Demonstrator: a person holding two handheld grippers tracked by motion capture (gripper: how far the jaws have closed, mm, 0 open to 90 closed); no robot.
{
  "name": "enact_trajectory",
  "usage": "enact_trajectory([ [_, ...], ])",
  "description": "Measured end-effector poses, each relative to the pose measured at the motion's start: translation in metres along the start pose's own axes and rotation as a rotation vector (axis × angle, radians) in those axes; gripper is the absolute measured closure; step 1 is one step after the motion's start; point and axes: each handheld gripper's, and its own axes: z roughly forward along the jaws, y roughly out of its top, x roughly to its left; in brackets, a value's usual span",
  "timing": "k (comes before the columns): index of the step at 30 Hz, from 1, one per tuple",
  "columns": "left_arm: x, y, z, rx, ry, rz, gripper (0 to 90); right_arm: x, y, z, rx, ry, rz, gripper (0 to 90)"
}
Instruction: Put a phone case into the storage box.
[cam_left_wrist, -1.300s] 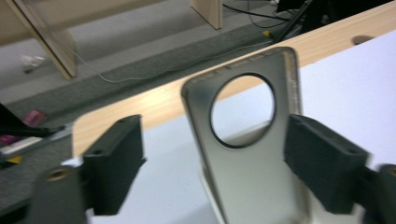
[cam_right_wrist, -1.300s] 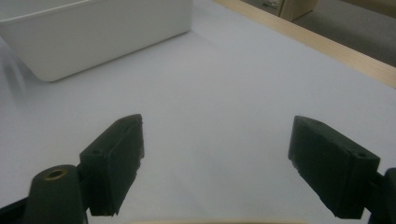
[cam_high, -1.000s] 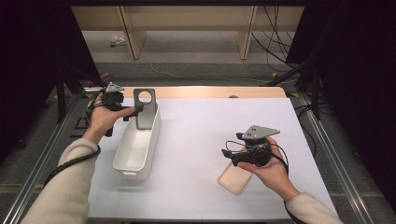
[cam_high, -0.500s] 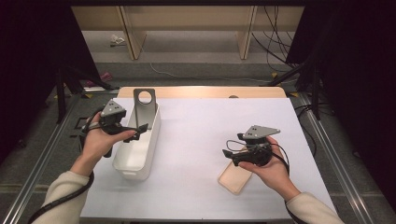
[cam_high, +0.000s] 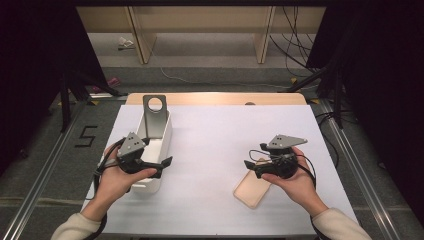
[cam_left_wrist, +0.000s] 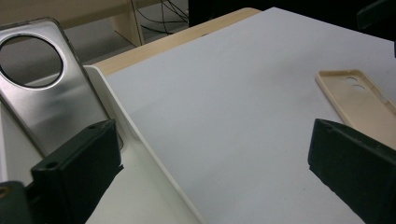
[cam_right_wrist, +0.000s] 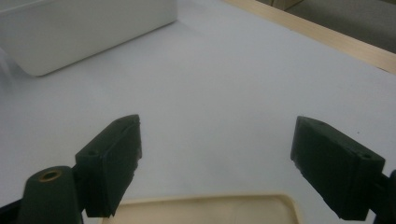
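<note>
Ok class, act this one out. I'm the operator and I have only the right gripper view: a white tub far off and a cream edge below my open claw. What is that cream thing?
Observer: A cream phone case, lying flat on the table with its hollow side up. The right claw is over its far end.
Operator: Is anything in the tub?
Observer: Yes. A silver phone case with a round hole stands leaning at the far end of the tub.
Operator: And the other claw?
Observer: The left claw is open, held over the tub's near end and pointing toward the cream case.
</note>
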Motion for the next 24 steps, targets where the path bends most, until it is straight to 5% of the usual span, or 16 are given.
enact_trajectory([
  [11,-0.021,-0.029,-0.015,-0.027,0.021,-0.008,6.7,-0.006,-0.007,-0.011,-0.006,-0.014,0.021,17.3],
  [24,-0.022,-0.031,-0.014,-0.036,0.017,-0.005,7.9,-0.008,-0.009,-0.009,0.001,-0.021,0.033,17.3],
])
